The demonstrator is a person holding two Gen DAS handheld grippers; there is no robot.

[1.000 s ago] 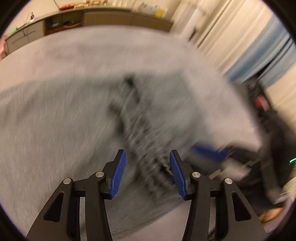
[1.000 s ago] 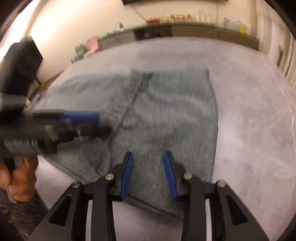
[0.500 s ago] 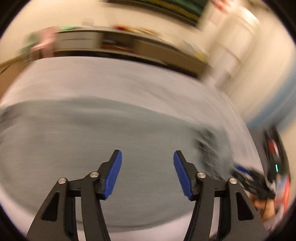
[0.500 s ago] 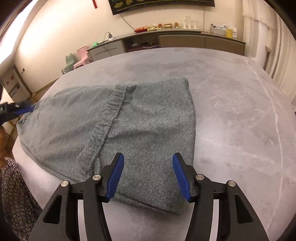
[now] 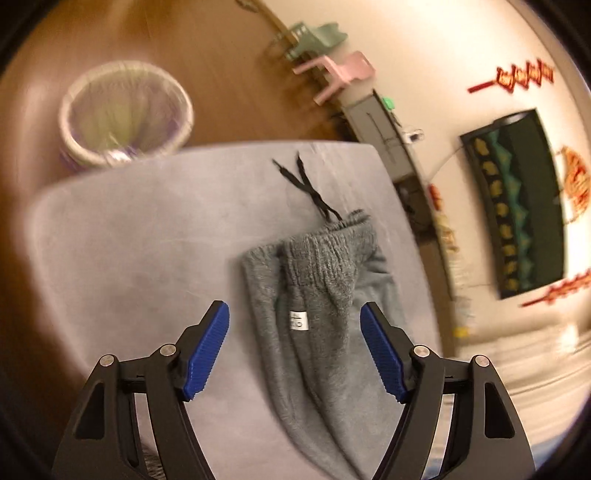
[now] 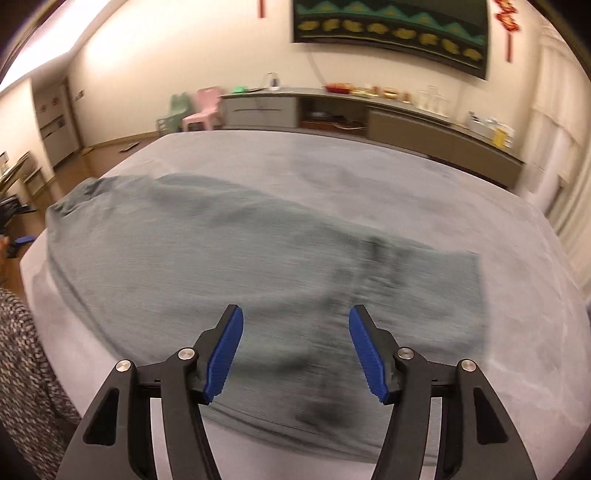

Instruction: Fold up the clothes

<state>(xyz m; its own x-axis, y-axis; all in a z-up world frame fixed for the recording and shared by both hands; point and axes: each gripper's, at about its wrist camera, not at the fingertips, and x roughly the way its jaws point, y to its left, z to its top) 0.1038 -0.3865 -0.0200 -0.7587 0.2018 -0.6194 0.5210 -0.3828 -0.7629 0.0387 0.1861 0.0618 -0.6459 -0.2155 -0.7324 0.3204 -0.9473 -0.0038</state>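
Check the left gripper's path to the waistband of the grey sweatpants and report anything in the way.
Nothing visible blocks it. The left gripper, jaws opening and empty, looks straight at the waistband of the grey sweatpants. Only the black drawstring lies beyond it on the table.

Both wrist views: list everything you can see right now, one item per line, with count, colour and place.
sweatpants: one, grey, flat on the table
drawstring: one, black, on table beyond waistband
size tag: one, white, inside waistband
table: one, pale grey
bin: one, white-lined, on floor
chairs: two, pink and green, by wall
sideboard: one, grey, along wall
wall hanging: one, dark green
left tongs: blue pads, opening, empty
right tongs: blue pads, opening, empty
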